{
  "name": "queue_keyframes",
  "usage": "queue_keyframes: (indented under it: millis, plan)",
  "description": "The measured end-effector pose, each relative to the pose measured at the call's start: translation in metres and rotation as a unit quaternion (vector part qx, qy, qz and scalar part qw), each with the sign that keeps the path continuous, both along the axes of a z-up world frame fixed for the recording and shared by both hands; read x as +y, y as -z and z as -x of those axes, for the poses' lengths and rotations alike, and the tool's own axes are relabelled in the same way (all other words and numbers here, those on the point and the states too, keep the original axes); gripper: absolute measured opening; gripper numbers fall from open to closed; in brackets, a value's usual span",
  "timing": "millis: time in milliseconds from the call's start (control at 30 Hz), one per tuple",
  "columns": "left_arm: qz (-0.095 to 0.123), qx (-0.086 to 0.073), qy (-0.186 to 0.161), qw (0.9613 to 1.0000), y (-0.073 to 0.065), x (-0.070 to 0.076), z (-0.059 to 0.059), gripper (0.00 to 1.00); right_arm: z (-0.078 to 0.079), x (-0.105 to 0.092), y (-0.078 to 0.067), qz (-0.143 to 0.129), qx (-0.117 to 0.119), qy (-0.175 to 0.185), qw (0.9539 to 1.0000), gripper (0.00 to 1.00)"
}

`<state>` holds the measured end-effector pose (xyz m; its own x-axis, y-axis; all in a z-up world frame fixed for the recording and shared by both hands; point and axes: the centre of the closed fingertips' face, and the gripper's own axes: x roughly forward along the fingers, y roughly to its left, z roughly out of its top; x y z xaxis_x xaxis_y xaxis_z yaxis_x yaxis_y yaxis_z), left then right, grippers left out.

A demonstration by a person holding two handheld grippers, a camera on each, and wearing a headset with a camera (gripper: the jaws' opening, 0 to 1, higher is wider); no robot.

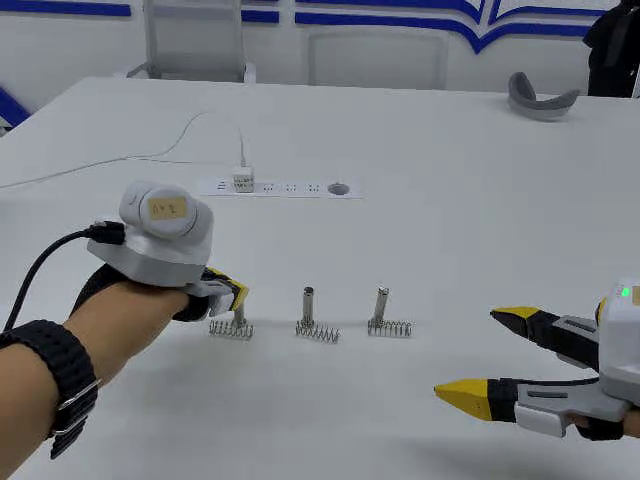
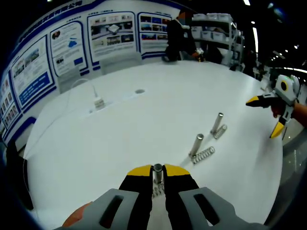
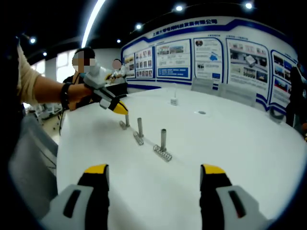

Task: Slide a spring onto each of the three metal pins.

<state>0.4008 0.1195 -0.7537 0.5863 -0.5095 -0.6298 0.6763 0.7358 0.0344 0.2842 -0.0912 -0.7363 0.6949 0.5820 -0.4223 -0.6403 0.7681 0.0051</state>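
Three upright metal pins stand in a row on the white table (image 1: 450, 200): left pin (image 1: 239, 316), middle pin (image 1: 308, 304), right pin (image 1: 381, 302). A spring lies at each base: (image 1: 231, 329), (image 1: 317, 332), (image 1: 389, 327). My left gripper (image 1: 237, 296) is down at the left pin. In the left gripper view its yellow-tipped jaws (image 2: 157, 171) are shut on that pin (image 2: 157, 174). My right gripper (image 1: 468, 352) hovers open to the right of the row, holding nothing. From its own view (image 3: 153, 168) the nearest pin (image 3: 163, 139) and its spring (image 3: 163, 153) lie ahead.
A white power strip (image 1: 280, 187) with a plug and a cable lies behind the pins. A grey curved object (image 1: 540, 97) rests at the far right. Chairs (image 1: 195, 40) stand along the far edge. Bare table surrounds the row.
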Motion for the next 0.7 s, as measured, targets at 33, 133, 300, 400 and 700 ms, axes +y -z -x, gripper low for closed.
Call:
queue_keyframes:
  millis: [33, 133, 300, 400, 700]
  plan:
    - [-0.002, -0.002, 0.002, 1.0, -0.0001, 0.0003, 0.0014, 0.07, 0.0001, 0.0003, 0.0001, 0.0, 0.0, -0.001, 1.0, 0.79]
    - [-0.004, -0.006, 0.005, 1.0, -0.001, 0.0007, 0.0033, 0.07, 0.0006, 0.0014, 0.0004, 0.001, 0.001, -0.002, 1.0, 0.79]
    - [-0.001, -0.009, 0.002, 1.0, -0.0017, 0.0006, 0.0037, 0.08, 0.0005, 0.0018, 0.0006, 0.001, 0.002, -0.004, 1.0, 0.79]
    - [-0.001, -0.01, 0.004, 0.9999, -0.002, -0.0009, 0.0053, 0.08, 0.0003, 0.0015, 0.0014, 0.002, 0.004, -0.005, 1.0, 0.79]
    - [0.003, -0.013, 0.01, 0.9999, -0.0036, -0.0035, 0.009, 0.08, 0.0004, -0.0002, 0.0029, 0.005, 0.007, -0.004, 1.0, 0.79]
